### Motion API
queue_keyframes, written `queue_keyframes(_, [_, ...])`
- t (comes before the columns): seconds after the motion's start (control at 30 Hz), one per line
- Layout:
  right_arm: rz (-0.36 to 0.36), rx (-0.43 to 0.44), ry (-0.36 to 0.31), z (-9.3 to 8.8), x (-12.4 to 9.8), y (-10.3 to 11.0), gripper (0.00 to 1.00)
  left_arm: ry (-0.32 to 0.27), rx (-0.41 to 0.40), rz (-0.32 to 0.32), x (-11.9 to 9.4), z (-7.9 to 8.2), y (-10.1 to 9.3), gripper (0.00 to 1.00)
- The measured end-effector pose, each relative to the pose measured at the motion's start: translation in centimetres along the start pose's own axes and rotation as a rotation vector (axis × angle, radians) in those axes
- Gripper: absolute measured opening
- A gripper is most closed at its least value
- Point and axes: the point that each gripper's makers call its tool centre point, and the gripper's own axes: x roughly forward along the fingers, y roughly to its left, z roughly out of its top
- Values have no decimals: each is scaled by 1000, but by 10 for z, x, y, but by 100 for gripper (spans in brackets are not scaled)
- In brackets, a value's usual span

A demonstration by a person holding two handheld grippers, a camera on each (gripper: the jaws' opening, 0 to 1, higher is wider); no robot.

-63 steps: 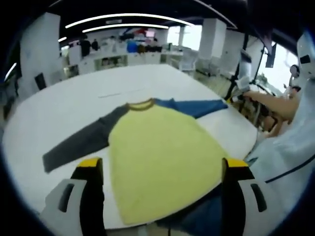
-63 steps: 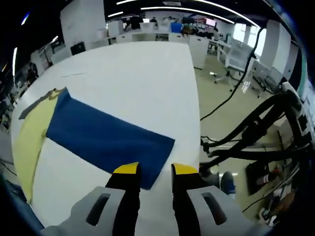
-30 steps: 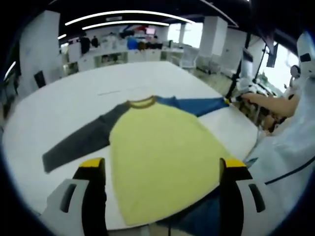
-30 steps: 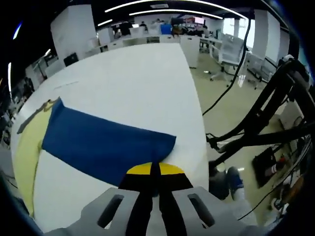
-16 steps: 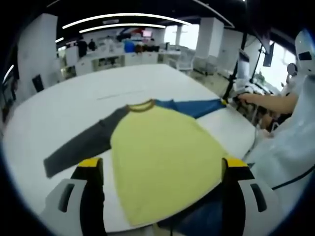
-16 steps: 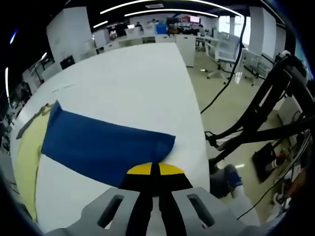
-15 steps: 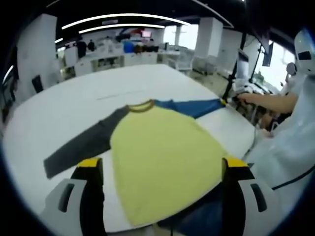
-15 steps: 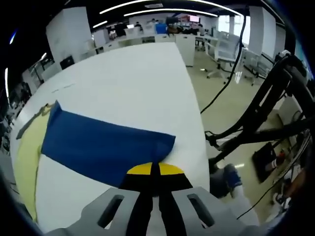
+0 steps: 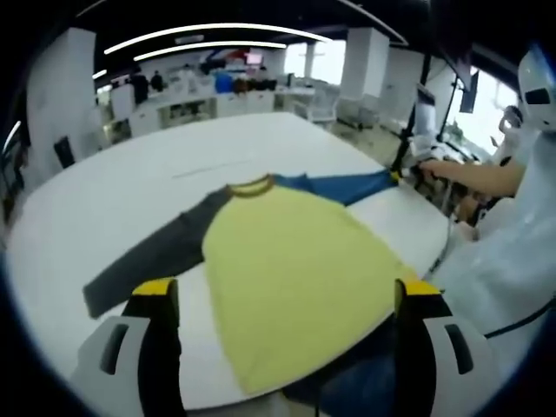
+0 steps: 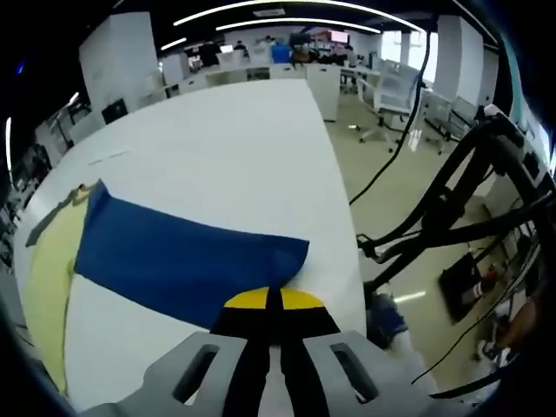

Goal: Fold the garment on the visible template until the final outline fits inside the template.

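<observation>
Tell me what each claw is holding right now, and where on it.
The right claw is shut on the blue sleeve at its cuff end. The left claw is open over the shirt's yellow body, holding nothing.

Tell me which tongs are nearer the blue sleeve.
Right. The right tongs are shut on the blue sleeve at its cuff; the left tongs hang open near the shirt's hem, apart from it.

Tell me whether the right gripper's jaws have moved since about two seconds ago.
Yes. The right gripper has gone from open to shut, its yellow-tipped jaws now meeting on the cuff edge of the blue sleeve, which lies flat on the white table.
</observation>
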Motion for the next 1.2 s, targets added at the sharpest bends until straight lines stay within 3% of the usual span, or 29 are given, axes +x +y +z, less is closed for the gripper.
queue_keyframes(0.57, [41, -61, -101, 35, -45, 36, 2, 0, 32, -42, -8, -4, 11, 99])
queue_keyframes(0.73, [31, -101, -115, 45, -56, 36, 2, -7, 39, -49, -13, -6, 17, 99])
queue_keyframes(0.87, [28, -126, -121, 44, -67, 42, 2, -12, 47, -56, -16, -8, 19, 99])
queue_keyframes(1.03, [1, -173, -106, 39, -69, 34, 2, -22, 58, -61, -20, -9, 24, 99])
queue_keyframes(1.07, [-2, -176, -117, 36, -85, 53, 2, -21, 58, -61, -20, -9, 24, 99])
queue_keyframes(1.2, [-23, -201, -126, 37, -110, 77, 2, -22, 65, -73, -20, -10, 26, 99])
